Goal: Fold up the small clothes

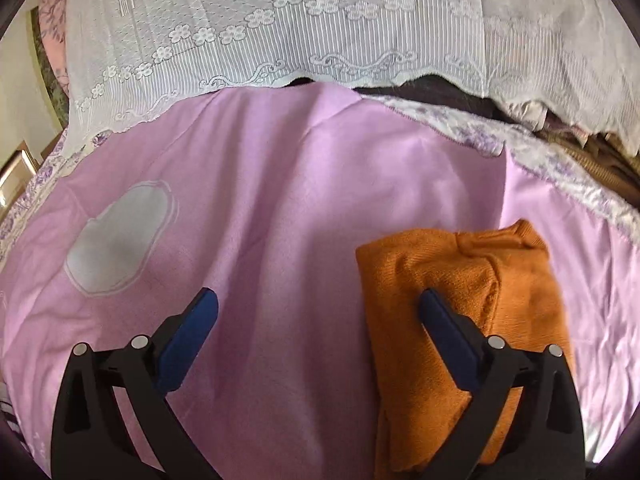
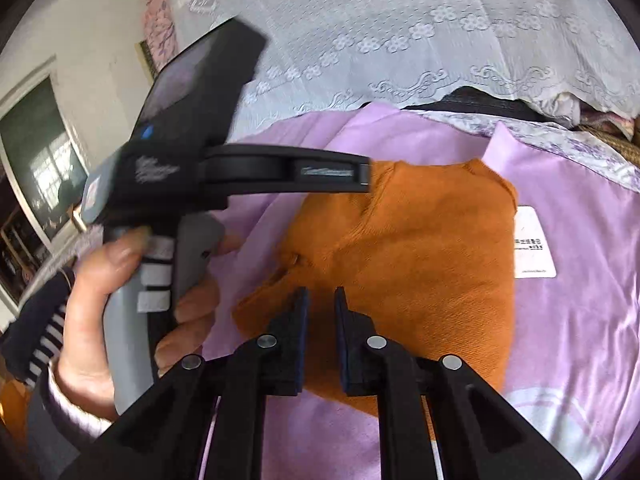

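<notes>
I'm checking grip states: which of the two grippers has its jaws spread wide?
The left gripper: its blue pads stand far apart, one over the orange garment. The right gripper shows only a narrow gap.

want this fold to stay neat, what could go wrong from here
1. The left claw is open with one finger over the folded orange garment; dragging it could undo the fold.
2. The right claw, nearly closed above the garment's near edge, could snag the knit.
3. The pink sheet is wrinkled, so the bundle could slide.
</notes>
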`<action>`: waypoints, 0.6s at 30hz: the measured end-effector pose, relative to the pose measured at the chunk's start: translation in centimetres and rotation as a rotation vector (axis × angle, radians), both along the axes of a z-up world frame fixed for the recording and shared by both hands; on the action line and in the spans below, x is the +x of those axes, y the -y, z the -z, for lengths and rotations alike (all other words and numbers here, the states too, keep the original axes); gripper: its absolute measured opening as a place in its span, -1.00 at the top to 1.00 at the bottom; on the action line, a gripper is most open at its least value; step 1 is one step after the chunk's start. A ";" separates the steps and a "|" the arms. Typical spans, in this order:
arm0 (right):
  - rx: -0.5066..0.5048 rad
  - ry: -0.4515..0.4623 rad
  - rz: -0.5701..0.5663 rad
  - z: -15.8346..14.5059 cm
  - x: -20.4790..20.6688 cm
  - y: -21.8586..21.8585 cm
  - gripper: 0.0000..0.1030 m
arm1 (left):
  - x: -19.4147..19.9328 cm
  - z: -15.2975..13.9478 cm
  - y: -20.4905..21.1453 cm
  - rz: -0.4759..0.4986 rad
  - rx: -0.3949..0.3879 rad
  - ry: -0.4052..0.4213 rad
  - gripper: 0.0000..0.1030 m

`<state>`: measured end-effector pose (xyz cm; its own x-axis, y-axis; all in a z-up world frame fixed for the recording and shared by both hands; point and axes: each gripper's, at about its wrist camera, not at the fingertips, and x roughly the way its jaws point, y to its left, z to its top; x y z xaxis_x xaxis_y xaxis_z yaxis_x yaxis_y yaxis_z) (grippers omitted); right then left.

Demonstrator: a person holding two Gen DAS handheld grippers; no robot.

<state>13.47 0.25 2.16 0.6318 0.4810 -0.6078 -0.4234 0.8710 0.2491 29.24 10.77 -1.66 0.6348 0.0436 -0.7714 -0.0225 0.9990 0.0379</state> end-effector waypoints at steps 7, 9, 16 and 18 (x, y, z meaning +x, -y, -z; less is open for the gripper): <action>-0.098 -0.025 -0.025 2.6 0.5 -1.6 0.78 | 1.7 3.9 -3.8 -0.024 -0.269 -0.114 -0.92; -0.084 -0.030 -0.027 2.6 0.5 -1.4 0.78 | 1.5 4.1 -4.1 -0.025 -0.303 -0.115 -0.92; 0.095 -0.046 -0.018 0.1 0.9 2.2 0.39 | -0.2 0.1 -4.7 -0.087 -0.285 -0.023 -0.91; 0.166 -0.027 0.037 -1.1 1.2 4.5 0.14 | -0.7 -1.3 -5.2 -0.088 -0.330 0.008 -0.91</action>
